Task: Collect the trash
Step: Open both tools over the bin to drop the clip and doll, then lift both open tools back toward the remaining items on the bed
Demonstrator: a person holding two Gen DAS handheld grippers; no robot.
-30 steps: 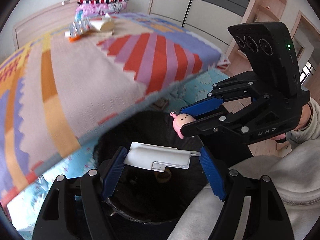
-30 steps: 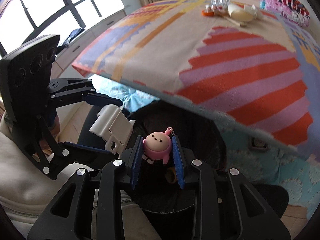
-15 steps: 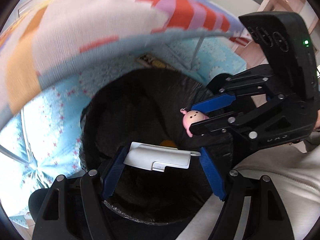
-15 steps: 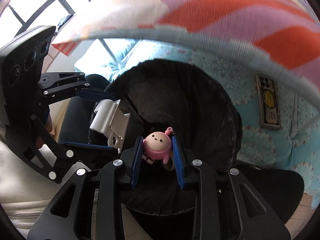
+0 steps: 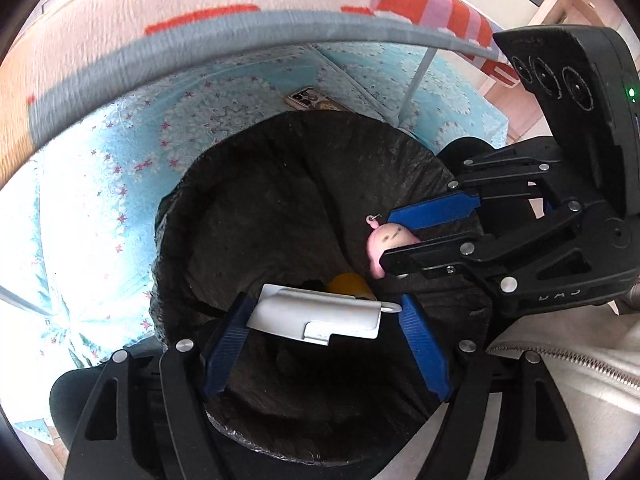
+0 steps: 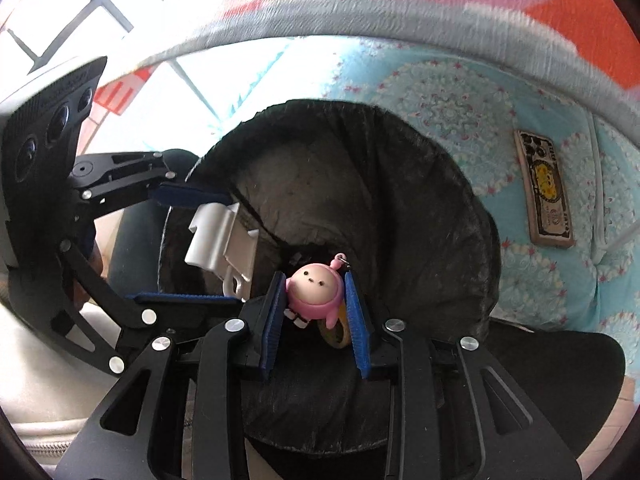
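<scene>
My left gripper (image 5: 324,316) is shut on a flat white plastic piece (image 5: 316,316) and holds it over the open black-lined trash bin (image 5: 248,184). My right gripper (image 6: 316,292) is shut on a small pink doll keychain (image 6: 314,290), also over the bin (image 6: 400,168). In the left wrist view the right gripper (image 5: 416,236) reaches in from the right with the pink doll (image 5: 386,244). In the right wrist view the left gripper (image 6: 196,248) holds the white piece (image 6: 218,244) at the left. A yellow tape roll (image 6: 336,330) lies at the bin's bottom.
The bin stands on the floor by a light blue patterned cloth (image 5: 100,184). The edge of the striped bedspread (image 5: 200,36) arches overhead. A phone (image 6: 546,196) lies on the blue cloth beyond the bin. A thin metal leg (image 5: 416,76) stands behind the bin.
Both grippers have tilted and moved down from the bed top to above the bin's mouth, still holding the white piece and the pink doll. The bed surface has left the view.
</scene>
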